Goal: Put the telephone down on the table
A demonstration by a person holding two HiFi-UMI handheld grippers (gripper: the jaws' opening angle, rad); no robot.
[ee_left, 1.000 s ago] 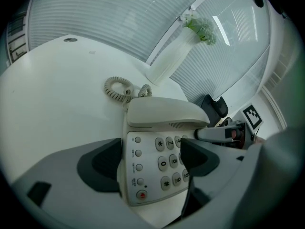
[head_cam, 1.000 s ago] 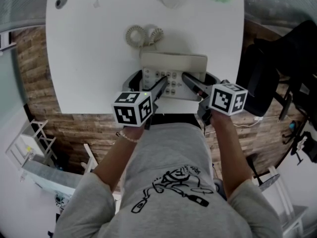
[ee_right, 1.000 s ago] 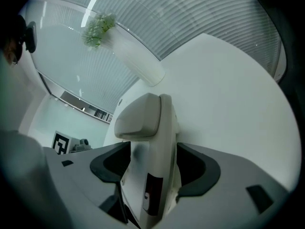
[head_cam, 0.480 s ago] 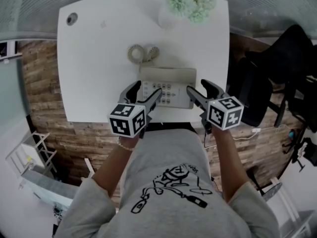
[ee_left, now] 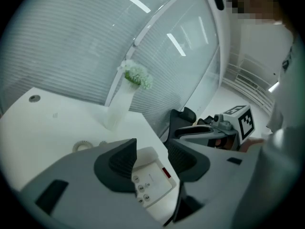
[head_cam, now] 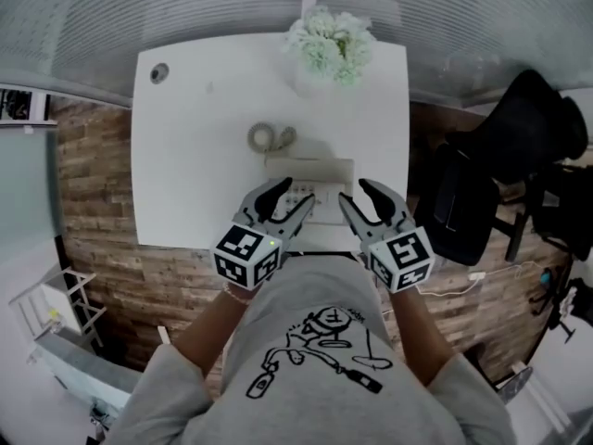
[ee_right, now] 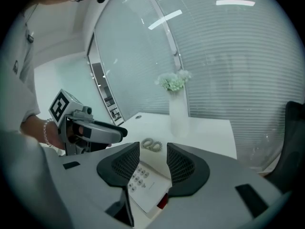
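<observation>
The beige telephone lies flat on the white table near its front edge, with its coiled cord just behind it. My left gripper and right gripper hover above the phone's front corners, apart from it. Both pairs of jaws have just been closing and stand part-way open with nothing between them. In the left gripper view the phone shows below the gap of the left gripper. In the right gripper view the phone lies under the right gripper.
A white vase of pale green flowers stands at the table's back edge. A black chair is to the right of the table. A small round grommet sits at the back left corner. Brick-pattern floor surrounds the table.
Both grippers have lifted up from beside the telephone and their jaws have narrowed. The telephone stays on the table. The head view now takes in the whole table.
</observation>
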